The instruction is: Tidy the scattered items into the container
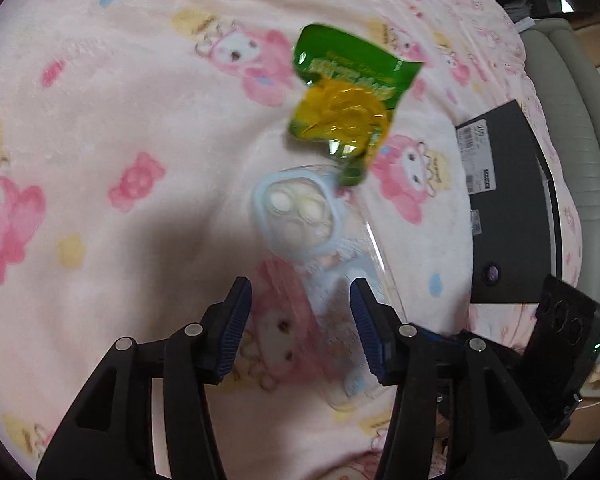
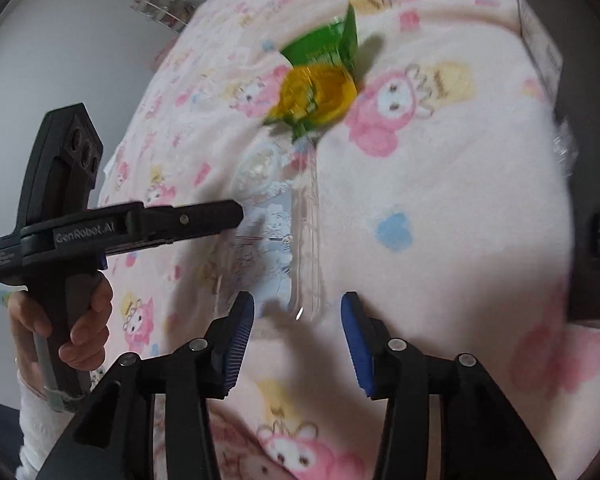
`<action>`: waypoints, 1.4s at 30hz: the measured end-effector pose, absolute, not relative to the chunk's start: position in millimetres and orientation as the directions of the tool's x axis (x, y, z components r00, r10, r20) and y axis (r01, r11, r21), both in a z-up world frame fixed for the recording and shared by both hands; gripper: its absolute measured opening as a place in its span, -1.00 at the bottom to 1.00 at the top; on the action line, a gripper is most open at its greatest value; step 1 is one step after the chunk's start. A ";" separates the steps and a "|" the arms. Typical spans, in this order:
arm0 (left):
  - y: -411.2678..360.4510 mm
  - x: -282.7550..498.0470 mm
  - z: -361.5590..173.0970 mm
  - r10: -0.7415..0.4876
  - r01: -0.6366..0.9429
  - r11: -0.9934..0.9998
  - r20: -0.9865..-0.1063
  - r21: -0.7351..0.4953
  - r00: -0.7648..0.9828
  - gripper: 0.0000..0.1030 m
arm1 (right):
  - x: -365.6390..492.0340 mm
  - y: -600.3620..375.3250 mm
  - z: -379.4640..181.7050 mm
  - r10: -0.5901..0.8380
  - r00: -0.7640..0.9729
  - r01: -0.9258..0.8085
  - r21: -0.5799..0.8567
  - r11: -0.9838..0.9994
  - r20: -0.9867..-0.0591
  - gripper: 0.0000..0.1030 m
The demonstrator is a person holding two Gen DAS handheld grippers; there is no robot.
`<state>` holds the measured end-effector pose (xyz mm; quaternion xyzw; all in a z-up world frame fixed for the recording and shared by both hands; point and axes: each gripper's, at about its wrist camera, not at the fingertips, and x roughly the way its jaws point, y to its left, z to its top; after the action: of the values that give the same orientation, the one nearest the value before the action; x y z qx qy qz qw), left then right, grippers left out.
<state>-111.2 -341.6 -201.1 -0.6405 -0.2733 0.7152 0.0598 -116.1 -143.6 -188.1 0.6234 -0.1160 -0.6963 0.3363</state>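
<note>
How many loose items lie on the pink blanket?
2: a green-yellow snack packet farther away, and a clear phone case just ahead of the left gripper. Others may be hidden.

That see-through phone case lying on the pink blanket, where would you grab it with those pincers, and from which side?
The clear plastic phone case lies flat on the soft pink cartoon-print blanket, so I would pinch across its raised long side edges, coming down from above. The open left gripper already straddles its lower half. Probably avoid the end by the camera cutout, where the green and yellow snack packet lies close.
</note>
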 end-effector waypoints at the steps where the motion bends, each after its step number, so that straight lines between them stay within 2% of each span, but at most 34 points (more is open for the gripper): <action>1: -341.6 -113.8 -209.8 0.464 0.270 -0.831 -0.873 -0.487 -0.148 0.00 | -117.4 -146.6 -194.3 -0.618 0.013 0.313 0.591 -0.744 -0.786 -0.20; 2: -338.7 -115.1 -215.3 0.489 0.262 -0.822 -0.863 -0.506 -0.131 0.00 | -118.1 -149.0 -198.7 -0.629 0.021 0.306 0.604 -0.736 -0.777 -0.21; 3: -334.5 -115.9 -216.0 0.504 0.245 -0.819 -0.854 -0.519 -0.126 0.01 | -117.6 -150.2 -199.9 -0.643 0.027 0.300 0.619 -0.725 -0.766 -0.42; 4: -328.8 -116.0 -211.7 0.500 0.220 -0.828 -0.857 -0.515 -0.123 0.02 | -116.3 -149.4 -197.2 -0.651 0.022 0.303 0.625 -0.719 -0.759 -0.50; 8: -302.4 -108.5 -167.9 0.463 0.073 -0.876 -0.874 -0.477 -0.149 0.01 | -108.4 -127.5 -171.4 -0.687 -0.025 0.313 0.647 -0.696 -0.727 -0.50; 11: -274.6 -96.9 -129.3 0.474 -0.019 -0.878 -0.862 -0.478 -0.180 0.01 | -95.9 -101.4 -138.2 -0.677 -0.092 0.361 0.609 -0.706 -0.730 -0.51; 15: -229.2 -78.5 -90.8 0.504 -0.077 -0.863 -0.839 -0.500 -0.204 0.00 | -62.5 -45.2 -92.5 -0.688 -0.178 0.406 0.585 -0.702 -0.703 -0.52; 19: -156.3 -61.5 -68.7 0.512 -0.169 -0.858 -0.835 -0.485 -0.202 -0.04 | -36.6 13.0 -84.4 -0.716 -0.193 0.371 0.625 -0.687 -0.671 -0.52; 24: -72.2 -46.0 -77.2 0.530 -0.256 -0.837 -0.834 -0.485 -0.152 -0.08 | -13.3 85.4 -93.1 -0.644 -0.242 0.312 0.570 -0.760 -0.726 -0.51; 29: -29.8 -46.2 -113.2 0.515 -0.269 -0.837 -0.852 -0.476 -0.095 -0.04 | -8.1 125.5 -122.3 -0.614 -0.239 0.210 0.578 -0.789 -0.752 -0.51; 32: -30.2 -52.1 -133.3 0.531 -0.217 -0.832 -0.846 -0.510 -0.044 -0.02 | -12.4 138.1 -125.2 -0.589 -0.276 0.187 0.558 -0.808 -0.760 -0.50; 35: -41.7 -53.0 -139.6 0.500 -0.161 -0.860 -0.863 -0.485 -0.071 -0.02 | -17.9 149.3 -125.0 -0.554 -0.317 0.142 0.539 -0.830 -0.770 -0.50; 38: -53.5 -55.3 -144.3 0.501 -0.102 -0.865 -0.860 -0.492 -0.094 -0.01 | -21.0 154.8 -133.2 -0.548 -0.297 0.096 0.546 -0.832 -0.782 -0.49; 42: -54.0 -65.4 -141.6 0.432 -0.082 -0.902 -0.890 -0.425 -0.143 -0.02 | -4.5 151.6 -147.1 -0.576 -0.222 0.064 0.577 -0.814 -0.787 -0.45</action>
<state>-65.4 -54.0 -141.6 -0.6315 -0.1388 0.7430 0.1729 -4.5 151.6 -147.1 0.5862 -0.2181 -0.7506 0.2132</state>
